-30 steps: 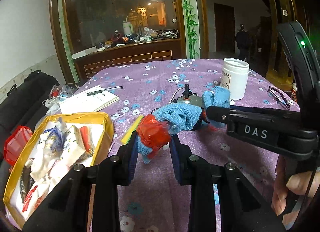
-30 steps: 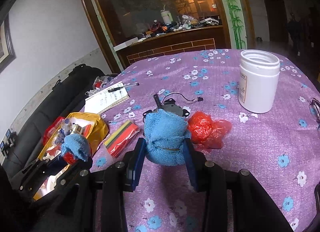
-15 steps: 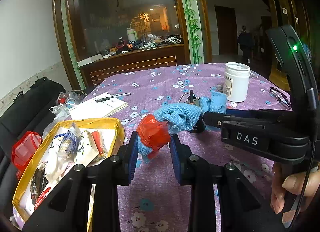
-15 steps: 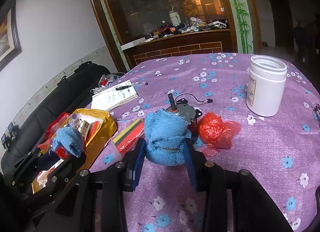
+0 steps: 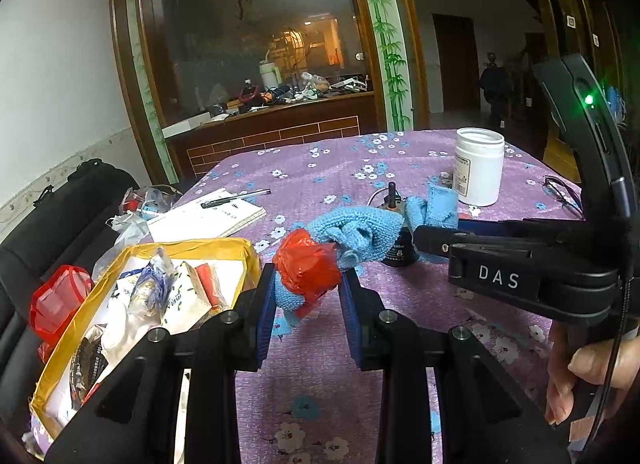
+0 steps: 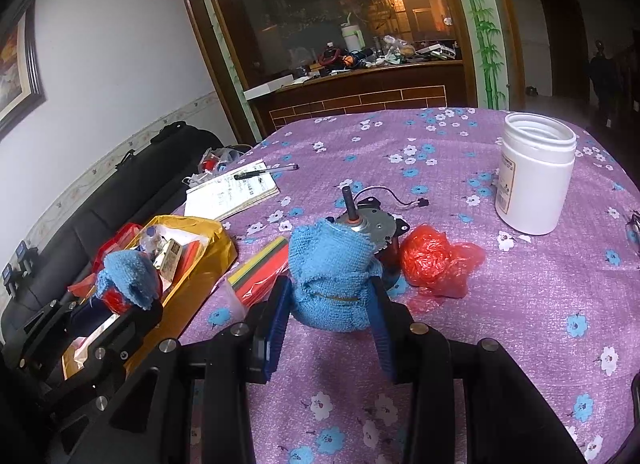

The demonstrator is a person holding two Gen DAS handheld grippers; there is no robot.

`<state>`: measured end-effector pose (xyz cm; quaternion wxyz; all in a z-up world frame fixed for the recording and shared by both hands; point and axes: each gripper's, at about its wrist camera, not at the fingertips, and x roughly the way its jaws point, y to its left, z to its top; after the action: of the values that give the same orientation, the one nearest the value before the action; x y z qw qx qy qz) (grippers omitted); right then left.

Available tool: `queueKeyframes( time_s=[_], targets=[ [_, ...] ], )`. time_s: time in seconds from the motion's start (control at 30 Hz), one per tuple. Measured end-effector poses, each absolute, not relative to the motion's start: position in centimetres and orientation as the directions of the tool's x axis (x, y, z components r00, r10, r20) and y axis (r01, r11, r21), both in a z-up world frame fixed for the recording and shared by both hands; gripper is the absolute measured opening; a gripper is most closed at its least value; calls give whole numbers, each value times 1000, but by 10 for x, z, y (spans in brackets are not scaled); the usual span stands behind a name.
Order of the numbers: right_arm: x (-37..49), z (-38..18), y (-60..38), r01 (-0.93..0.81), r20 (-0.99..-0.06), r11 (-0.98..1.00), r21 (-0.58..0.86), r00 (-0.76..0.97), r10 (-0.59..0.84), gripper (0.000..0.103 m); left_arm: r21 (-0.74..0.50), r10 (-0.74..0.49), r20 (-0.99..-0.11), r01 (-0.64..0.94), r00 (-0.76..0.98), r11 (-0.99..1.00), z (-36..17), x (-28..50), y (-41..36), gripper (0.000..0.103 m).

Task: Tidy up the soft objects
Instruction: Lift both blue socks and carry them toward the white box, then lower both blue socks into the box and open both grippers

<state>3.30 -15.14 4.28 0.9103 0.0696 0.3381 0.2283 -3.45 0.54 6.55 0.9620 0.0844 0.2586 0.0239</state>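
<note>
White wall (image 6: 132,76), dark wood-framed glass partition (image 5: 256,44) over a cluttered brick-fronted counter (image 6: 360,92), black sofa (image 5: 60,204) alongside.

A small bundle of blue terry cloth and crumpled red plastic film (image 5: 308,270) sits pinched between two blue gripper pads, raised above the purple flowered tablecloth (image 6: 520,304), close to the table's left edge. The cloth drapes over the top of the red plastic and pokes out beneath it. A second, larger blue terry cloth (image 6: 332,276) is rolled into a rounded wad and bound by a thin band, also pinched between pads, near the middle of the table. Just beside it, a loose ball of crumpled red plastic bag (image 6: 436,260) lies flat on the tablecloth, untouched.
</note>
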Motion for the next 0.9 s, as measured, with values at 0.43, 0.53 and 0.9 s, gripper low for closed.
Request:
queueKeyframes(
  time_s=[0.43, 0.53, 0.9],
  targets=[
    [27, 47, -143, -395, -576, 882, 256, 671, 467, 39, 170, 101, -466, -23, 879, 985, 72, -44, 15, 28],
    [23, 49, -137, -405, -573, 881, 243, 673, 468, 39, 166, 108, -457, -34, 883, 986, 75, -48, 22, 28],
    [-10, 65, -95, -491, -571, 846, 205, 642, 511, 39, 30, 104, -504, -103, 858, 994, 81, -72, 102, 28]
  ],
)
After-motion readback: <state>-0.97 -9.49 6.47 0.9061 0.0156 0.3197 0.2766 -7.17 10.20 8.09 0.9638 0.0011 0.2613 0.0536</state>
